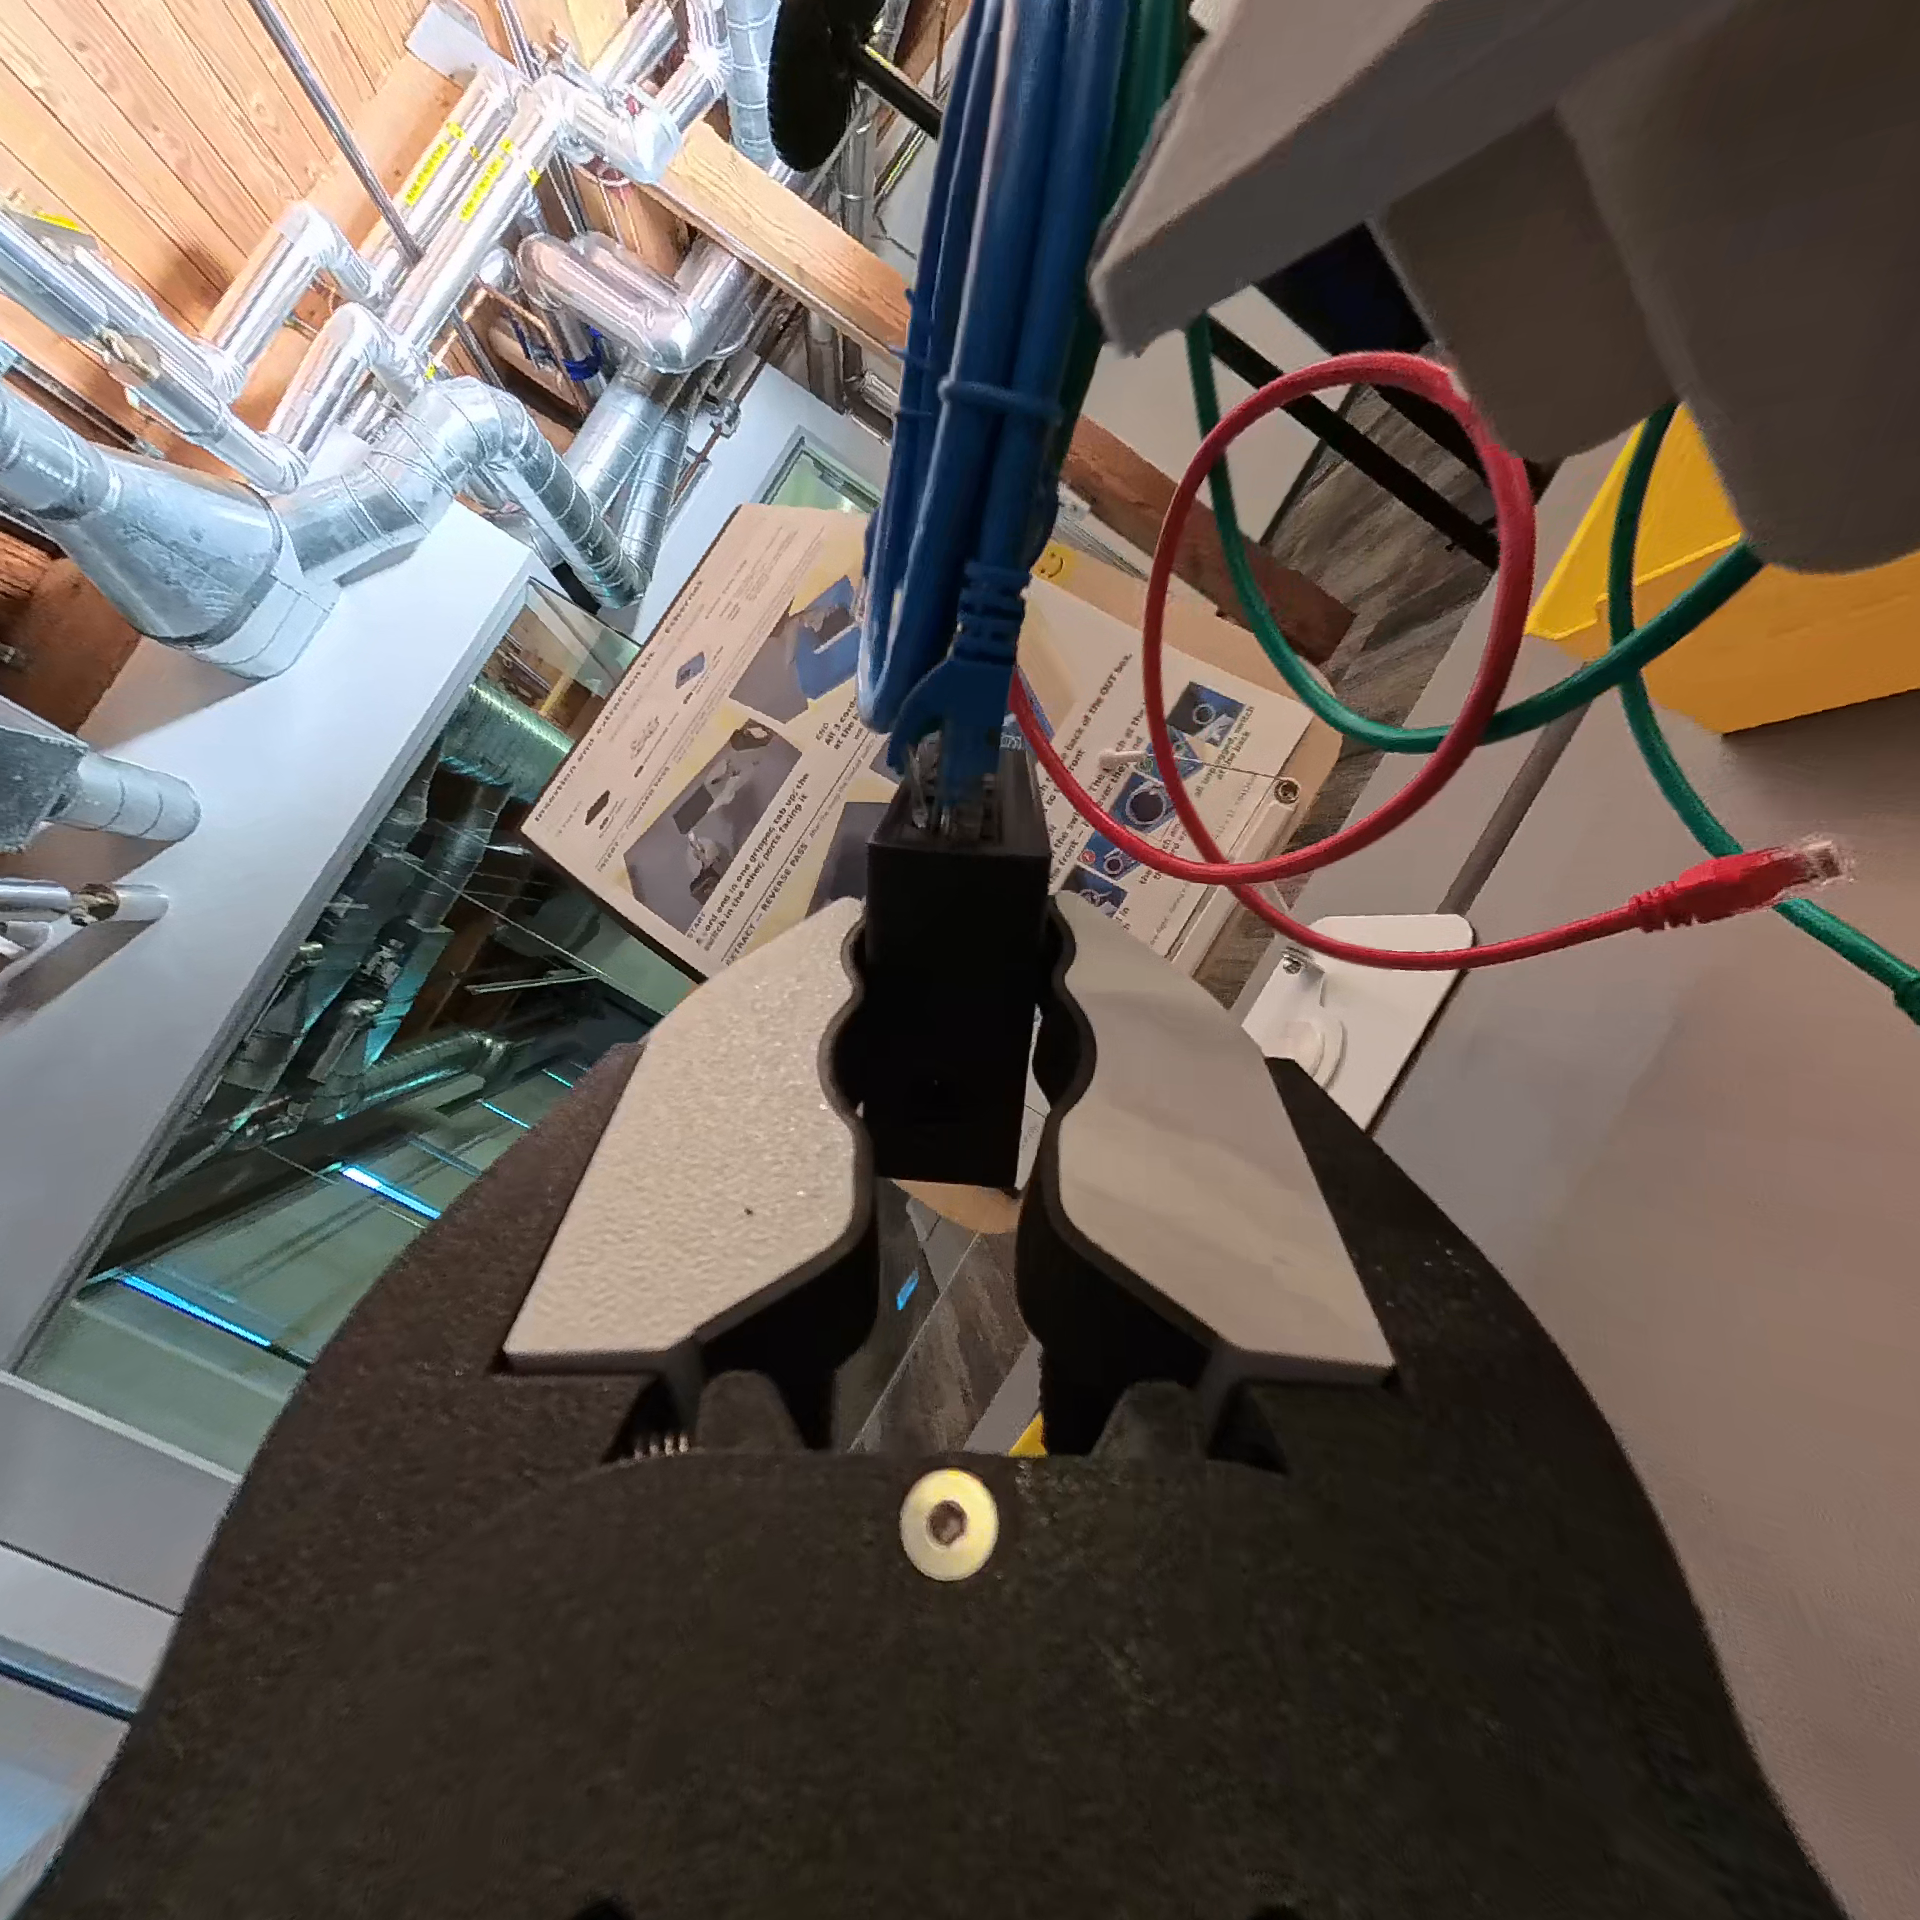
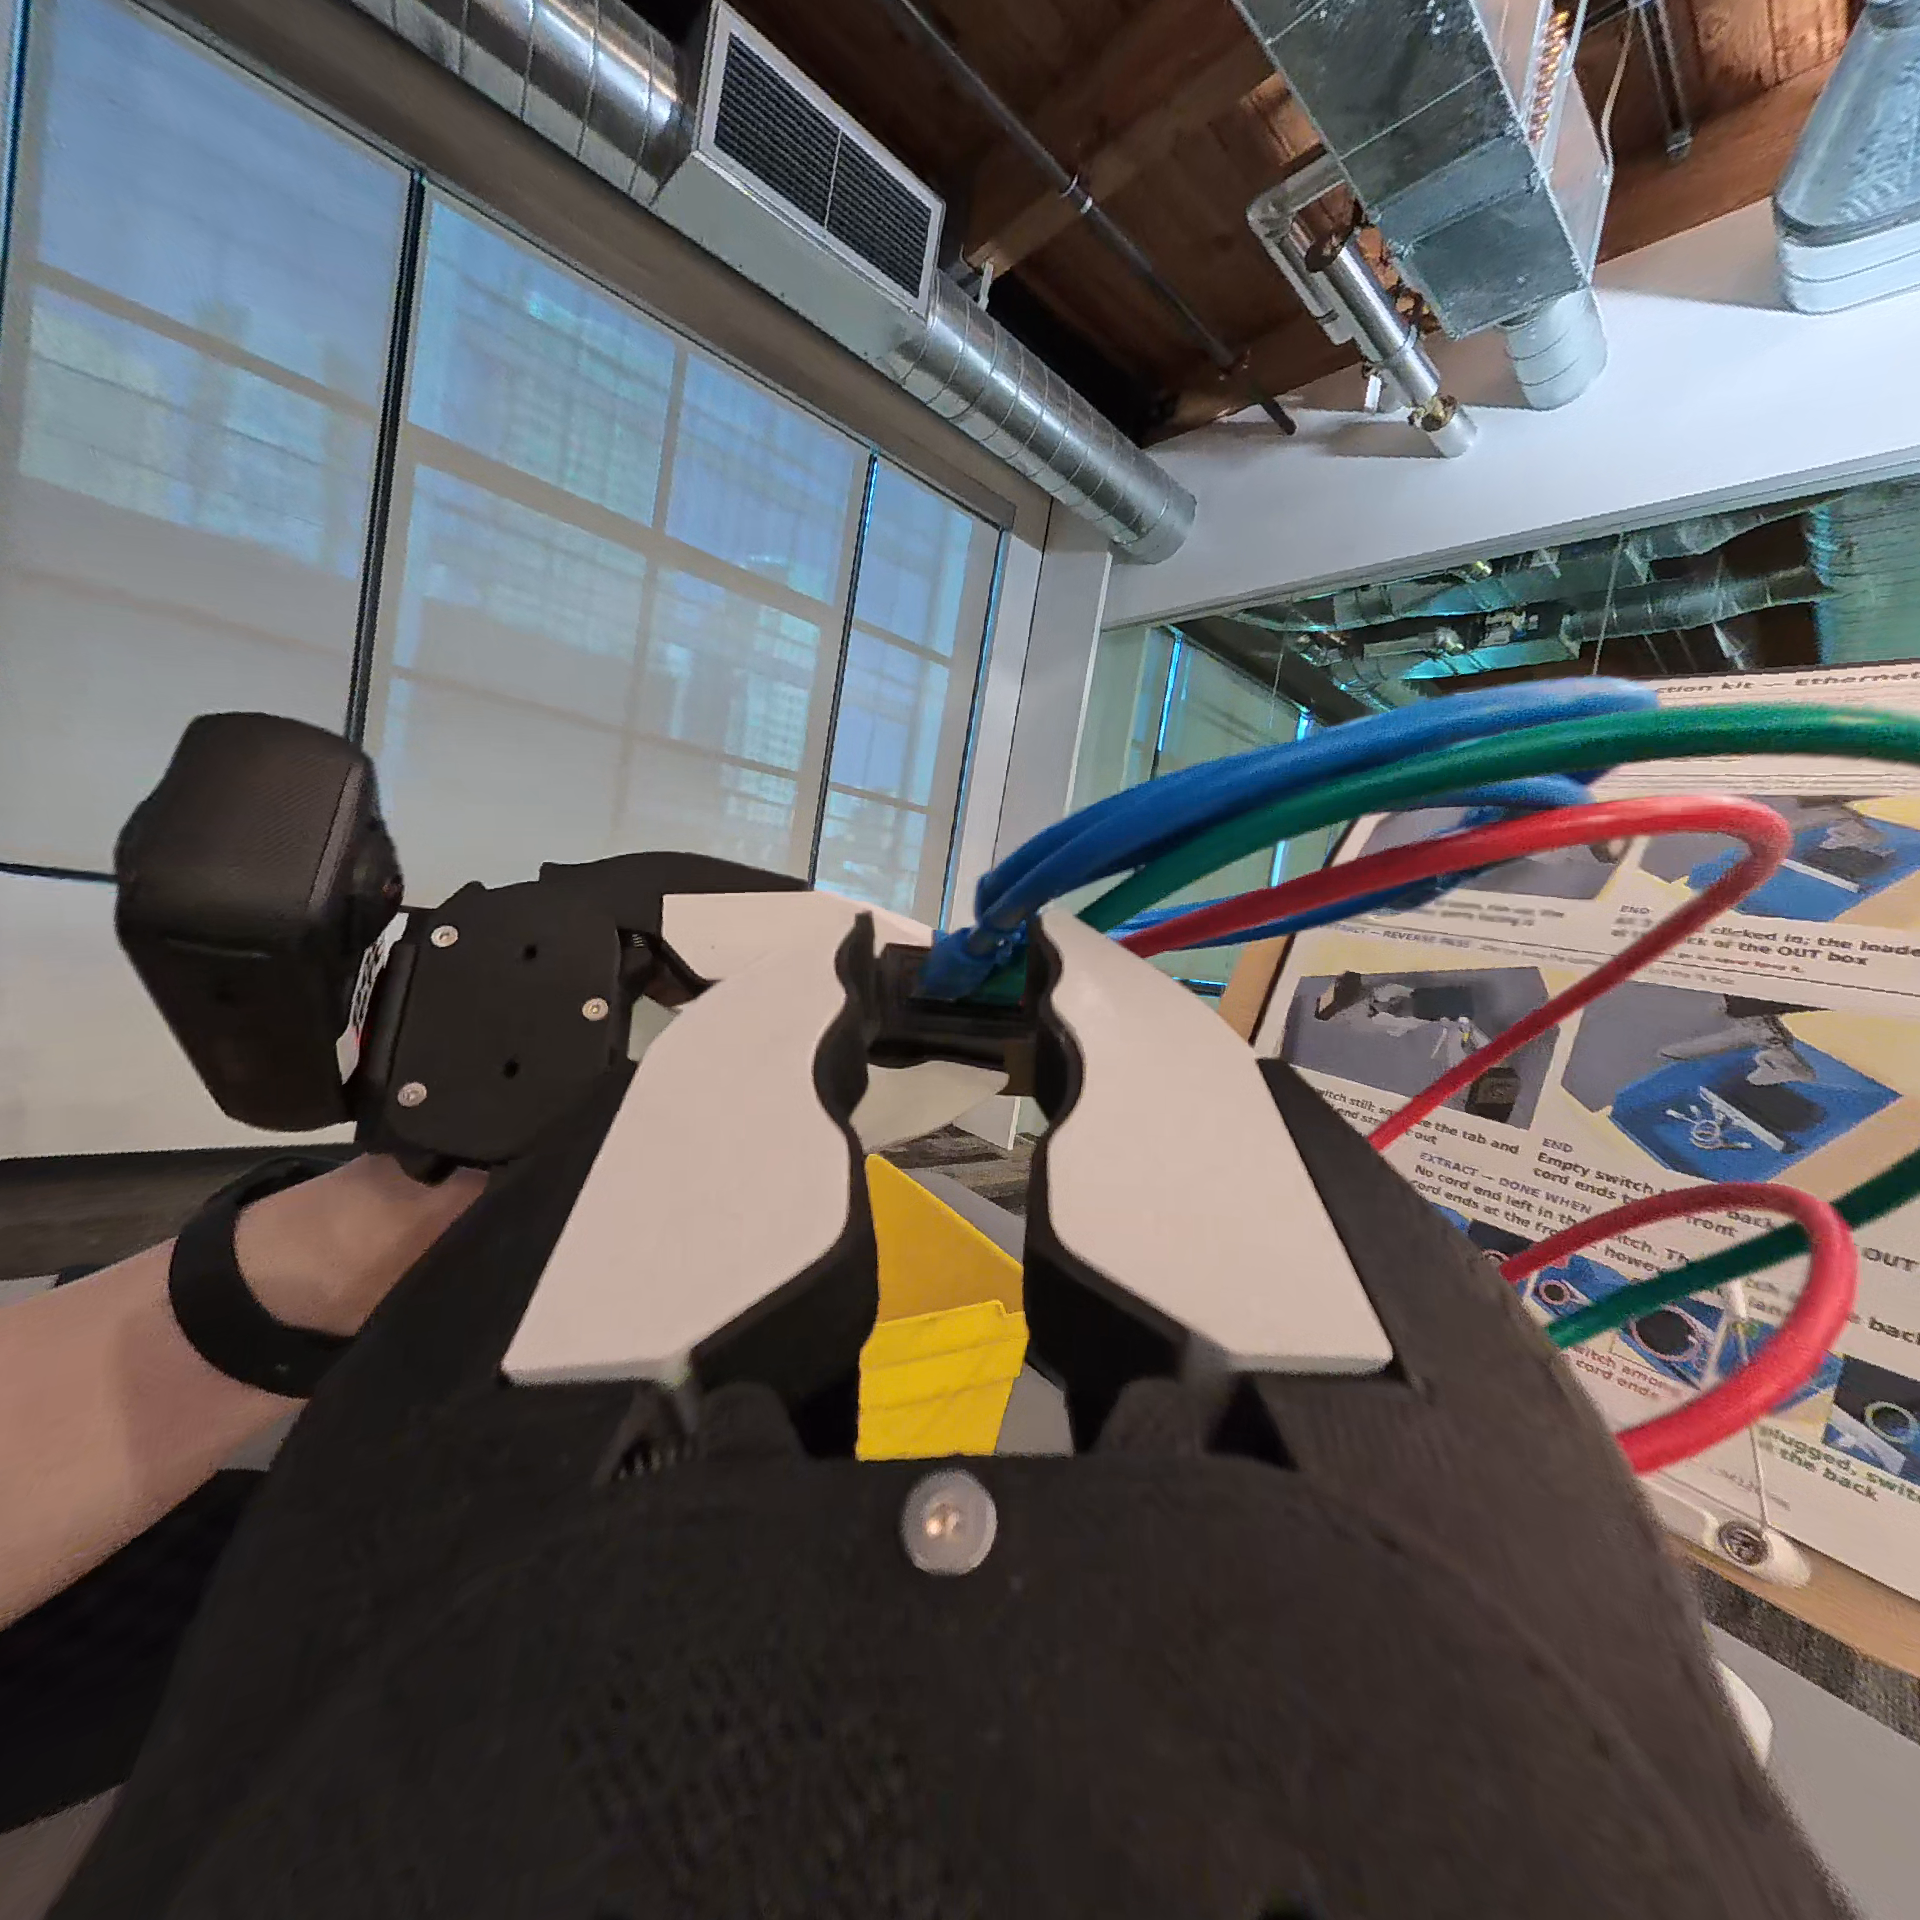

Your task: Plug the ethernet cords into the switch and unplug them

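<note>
My left gripper point(image 1: 954, 925) is shut on the black switch point(image 1: 956, 1018) and holds it up in the air, ports facing away. A blue plug point(image 1: 971, 717) sits in a port, and its bundled blue cord point(image 1: 977, 416) runs upward. A red cord point(image 1: 1496, 499) loops at the right, its plug point(image 1: 1756, 878) hanging free. A green cord point(image 1: 1662, 675) crosses behind it. The right gripper's grey fingers point(image 1: 1299, 156) show blurred at top right, apart from the plug. In the right wrist view my right gripper point(image 2: 948, 925) is open and empty, with the blue plug point(image 2: 966, 951) and switch beyond its tips.
A printed instruction board point(image 2: 1662, 1039) leans behind the cords and also shows in the left wrist view point(image 1: 727, 665). A yellow bin point(image 1: 1766, 623) sits on the grey table point(image 1: 1662, 1247). A person's wrist with a black band point(image 2: 239, 1278) holds the left gripper. Metal ducts run overhead. The gap from one gripper's tips to the other's is roughly 9 cm.
</note>
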{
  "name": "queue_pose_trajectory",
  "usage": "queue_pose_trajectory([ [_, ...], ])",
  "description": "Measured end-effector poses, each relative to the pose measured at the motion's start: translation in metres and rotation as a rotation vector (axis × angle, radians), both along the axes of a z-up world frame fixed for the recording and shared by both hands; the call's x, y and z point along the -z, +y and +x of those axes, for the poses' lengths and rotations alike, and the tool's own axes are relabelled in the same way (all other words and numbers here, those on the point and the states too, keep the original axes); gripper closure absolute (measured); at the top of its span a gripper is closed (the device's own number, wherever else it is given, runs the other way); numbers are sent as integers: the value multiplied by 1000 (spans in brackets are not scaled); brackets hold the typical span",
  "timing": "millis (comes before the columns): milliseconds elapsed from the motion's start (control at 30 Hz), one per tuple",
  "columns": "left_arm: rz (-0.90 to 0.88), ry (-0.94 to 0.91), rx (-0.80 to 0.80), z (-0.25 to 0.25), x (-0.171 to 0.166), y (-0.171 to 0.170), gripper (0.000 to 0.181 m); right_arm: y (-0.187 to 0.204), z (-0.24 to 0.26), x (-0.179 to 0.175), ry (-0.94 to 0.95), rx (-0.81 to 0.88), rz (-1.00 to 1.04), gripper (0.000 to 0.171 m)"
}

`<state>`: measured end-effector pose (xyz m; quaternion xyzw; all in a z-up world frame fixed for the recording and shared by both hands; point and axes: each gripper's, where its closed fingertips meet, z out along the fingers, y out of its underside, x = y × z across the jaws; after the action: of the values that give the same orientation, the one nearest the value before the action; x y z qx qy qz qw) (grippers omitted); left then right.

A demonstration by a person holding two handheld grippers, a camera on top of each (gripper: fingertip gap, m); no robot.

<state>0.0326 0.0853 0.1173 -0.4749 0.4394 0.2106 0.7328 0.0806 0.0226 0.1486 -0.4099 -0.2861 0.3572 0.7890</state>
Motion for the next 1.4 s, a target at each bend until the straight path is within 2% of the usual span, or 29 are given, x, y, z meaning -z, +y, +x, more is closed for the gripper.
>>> queue_pose_trajectory([
  [433, 63, 58, -7, 9, 2, -6, 154, 2, 2, -1, 54, -91, -51, 143],
  [867, 152, 124, -43, 9, -2, -11, 154, 6, 8, -2, 1, -24, -43, 155],
  [1067, 194, 159, -83, 9, -4, -12, 154, 8, 10, -2, 71, -81, -157, 158],
  [1400, 100, 58, -50, 4, -4, -6, 154, 13, 4, 3, -130, 48, -115, 157],
])
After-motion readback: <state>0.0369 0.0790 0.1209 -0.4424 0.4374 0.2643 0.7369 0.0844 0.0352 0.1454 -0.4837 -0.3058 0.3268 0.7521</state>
